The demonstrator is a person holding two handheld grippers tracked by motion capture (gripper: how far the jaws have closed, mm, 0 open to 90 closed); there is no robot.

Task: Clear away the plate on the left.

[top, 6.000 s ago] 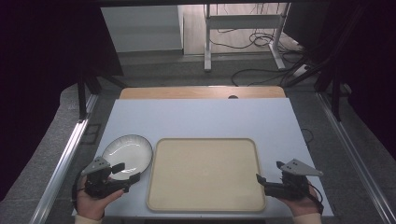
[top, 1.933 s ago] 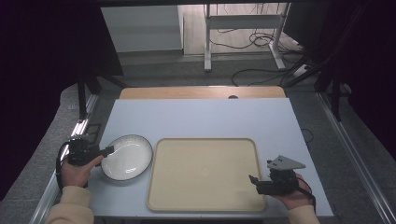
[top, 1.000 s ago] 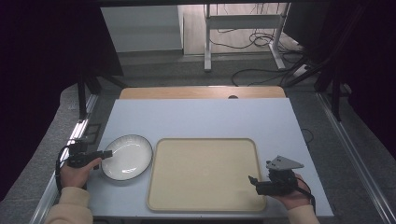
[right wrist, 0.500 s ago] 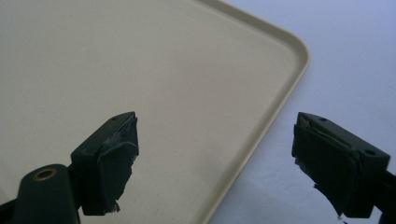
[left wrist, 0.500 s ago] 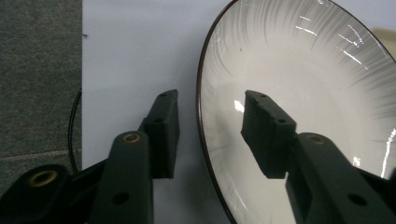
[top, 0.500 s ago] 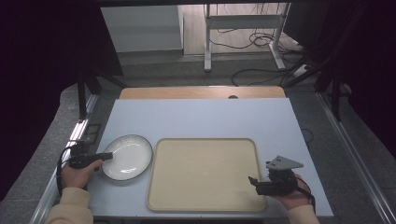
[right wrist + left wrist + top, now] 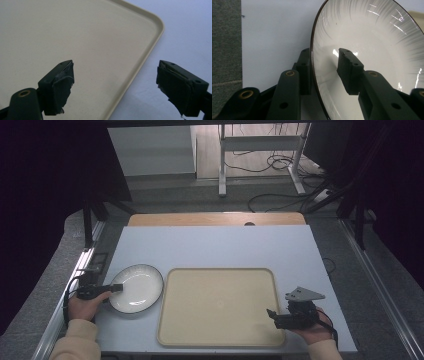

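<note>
A white plate [image 7: 140, 287] with a dark rim lies on the table at the left, beside a beige tray [image 7: 220, 305]. My left gripper [image 7: 116, 288] reaches in from the left over the plate's left rim. In the left gripper view the plate [image 7: 374, 50] has its rim between the jaws, one jaw outside it and one over the inner face, with a gap left, so the left gripper [image 7: 324, 57] is open. My right gripper [image 7: 270, 312] is open at the tray's near right corner. Its view shows the right gripper [image 7: 115, 72] astride the tray [image 7: 75, 32] edge, holding nothing.
The pale blue table [image 7: 215, 247] has a wooden strip [image 7: 215, 219] along its far edge. Metal rails [image 7: 75, 280] run down both sides. Cables [image 7: 270, 195] and a stand's legs are on the floor beyond.
The left gripper has slid a little toward the person and to the right, bringing its jaws onto the plate's left rim. The plate, the tray and the right gripper have stayed put.
</note>
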